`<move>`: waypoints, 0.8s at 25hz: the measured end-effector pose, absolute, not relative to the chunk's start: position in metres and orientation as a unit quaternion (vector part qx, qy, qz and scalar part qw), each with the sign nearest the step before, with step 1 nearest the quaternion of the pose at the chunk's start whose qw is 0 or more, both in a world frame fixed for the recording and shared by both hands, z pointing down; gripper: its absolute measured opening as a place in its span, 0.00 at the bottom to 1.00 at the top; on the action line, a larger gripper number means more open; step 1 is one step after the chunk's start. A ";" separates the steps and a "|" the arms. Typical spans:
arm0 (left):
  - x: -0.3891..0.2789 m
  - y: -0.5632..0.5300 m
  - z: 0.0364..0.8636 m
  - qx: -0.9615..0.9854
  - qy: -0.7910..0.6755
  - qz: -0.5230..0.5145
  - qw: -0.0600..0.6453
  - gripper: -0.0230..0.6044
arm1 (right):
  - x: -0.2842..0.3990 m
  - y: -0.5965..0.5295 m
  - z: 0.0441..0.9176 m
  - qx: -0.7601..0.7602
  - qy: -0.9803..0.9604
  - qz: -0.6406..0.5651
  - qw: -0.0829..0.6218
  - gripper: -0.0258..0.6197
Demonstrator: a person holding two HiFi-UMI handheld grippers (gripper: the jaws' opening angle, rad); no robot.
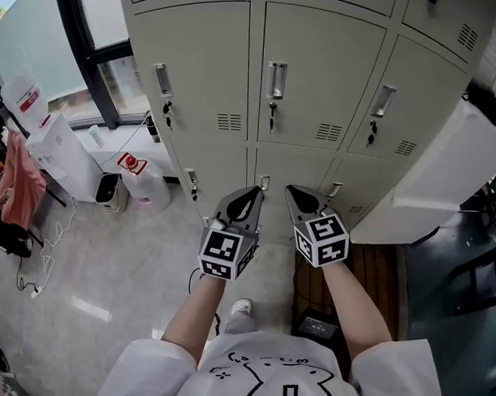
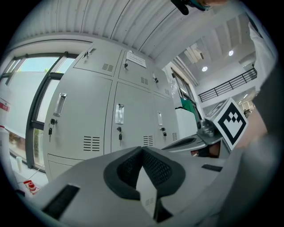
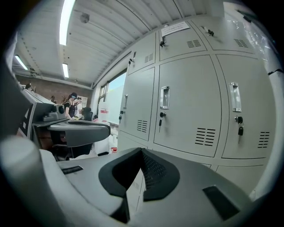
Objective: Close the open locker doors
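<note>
while hovering side by side, the left gripper [image 1: 255, 192] and right gripper [image 1: 290, 190] are both showing jaws pressed together; the grey locker doors [image 1: 318, 49] facing them are sitting shut, with keys [image 1: 272, 115] dangling from them.

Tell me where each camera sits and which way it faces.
Head view: on the head, steeply down at lockers and floor; forearms, left gripper, right gripper show.
Left gripper view: on that gripper, along its shut jaws at lockers; right gripper at right.
Right gripper view: likewise, shut jaws; left gripper at left.
All share the lockers.
</note>
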State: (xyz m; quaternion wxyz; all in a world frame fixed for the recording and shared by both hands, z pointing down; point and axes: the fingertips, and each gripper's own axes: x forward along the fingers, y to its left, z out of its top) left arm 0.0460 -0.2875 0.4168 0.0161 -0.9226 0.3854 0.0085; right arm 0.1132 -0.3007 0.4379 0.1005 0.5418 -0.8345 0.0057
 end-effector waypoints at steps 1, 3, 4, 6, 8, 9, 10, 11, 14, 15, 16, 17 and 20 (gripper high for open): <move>0.046 -0.280 0.415 -0.922 0.387 0.009 0.016 0.07 | 0.114 -0.293 0.437 0.541 -0.835 0.007 0.101 0.05; 0.044 -0.265 0.411 -0.920 0.391 0.013 0.016 0.07 | 0.114 -0.280 0.435 0.541 -0.834 0.008 0.106 0.05; 0.043 -0.258 0.409 -0.919 0.394 0.015 0.016 0.07 | 0.114 -0.273 0.434 0.541 -0.834 0.008 0.108 0.05; 0.041 -0.243 0.405 -0.917 0.399 0.016 0.018 0.07 | 0.115 -0.258 0.429 0.540 -0.835 0.007 0.104 0.05; 0.039 -0.230 0.398 -0.914 0.404 0.023 0.024 0.07 | 0.114 -0.243 0.422 0.538 -0.837 0.003 0.098 0.05; 0.039 -0.223 0.395 -0.913 0.406 0.026 0.027 0.07 | 0.114 -0.235 0.418 0.537 -0.838 -0.001 0.096 0.05; 0.039 -0.215 0.392 -0.912 0.408 0.028 0.030 0.07 | 0.113 -0.227 0.415 0.536 -0.839 -0.006 0.095 0.05; 0.039 -0.208 0.390 -0.911 0.409 0.029 0.033 0.07 | 0.113 -0.219 0.412 0.535 -0.840 -0.009 0.092 0.05; 0.041 -0.182 0.384 -0.910 0.412 0.030 0.041 0.07 | 0.111 -0.194 0.403 0.532 -0.842 -0.018 0.082 0.05; 0.041 -0.174 0.382 -0.909 0.413 0.030 0.044 0.07 | 0.110 -0.186 0.400 0.531 -0.843 -0.022 0.080 0.05; 0.041 -0.165 0.379 -0.908 0.415 0.030 0.046 0.07 | 0.109 -0.179 0.397 0.529 -0.844 -0.026 0.077 0.05; 0.041 -0.157 0.376 -0.907 0.417 0.033 0.050 0.07 | 0.108 -0.171 0.393 0.528 -0.846 -0.031 0.075 0.05; 0.038 -0.134 0.364 -0.902 0.426 0.042 0.059 0.07 | 0.106 -0.148 0.383 0.523 -0.849 -0.038 0.066 0.05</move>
